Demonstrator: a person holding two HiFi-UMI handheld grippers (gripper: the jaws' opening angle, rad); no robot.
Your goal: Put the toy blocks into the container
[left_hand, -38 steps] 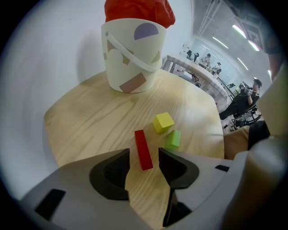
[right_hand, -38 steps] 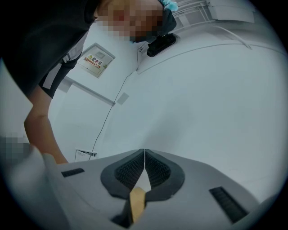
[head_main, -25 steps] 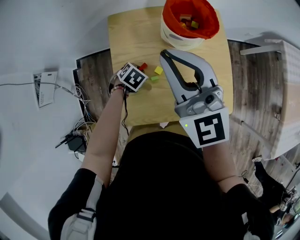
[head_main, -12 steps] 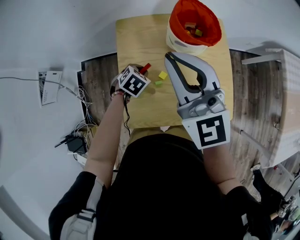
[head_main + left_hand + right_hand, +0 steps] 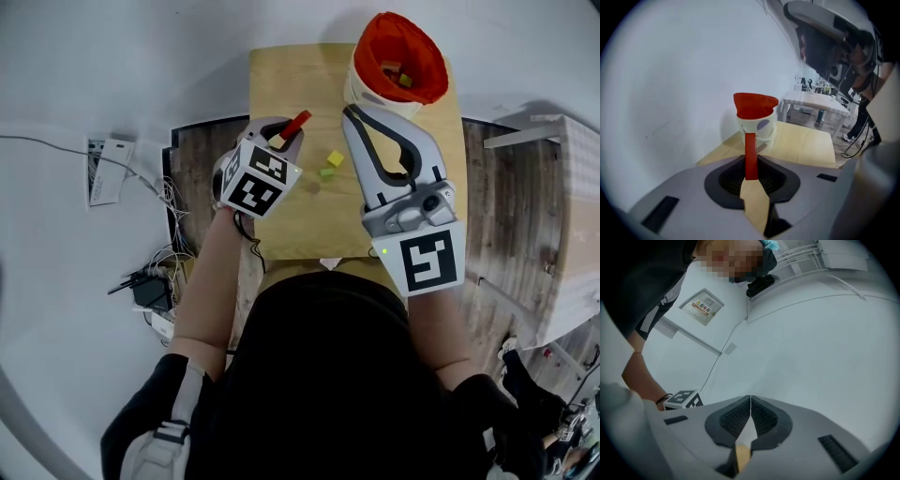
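The fingers (image 5: 724, 183) of the left gripper (image 5: 751, 174) are squeezing one long red block (image 5: 750, 157) and holding it up in the air, above the left side of the wooden surface (image 5: 281, 75). The fingers (image 5: 733, 420) of the right gripper (image 5: 750, 403) are pressed together with nothing in them. The right gripper's tip is just beside the container (image 5: 361, 89), a white tub with a red bag inside, which stands at the far right corner of the surface. Two loose blocks lie on the surface between the two grippers: one yellow block (image 5: 335, 158) and one green block (image 5: 327, 172), close together. At least two small blocks (image 5: 398, 73) sit inside the container. Cables (image 5: 150, 277) lie on the floor to the left.
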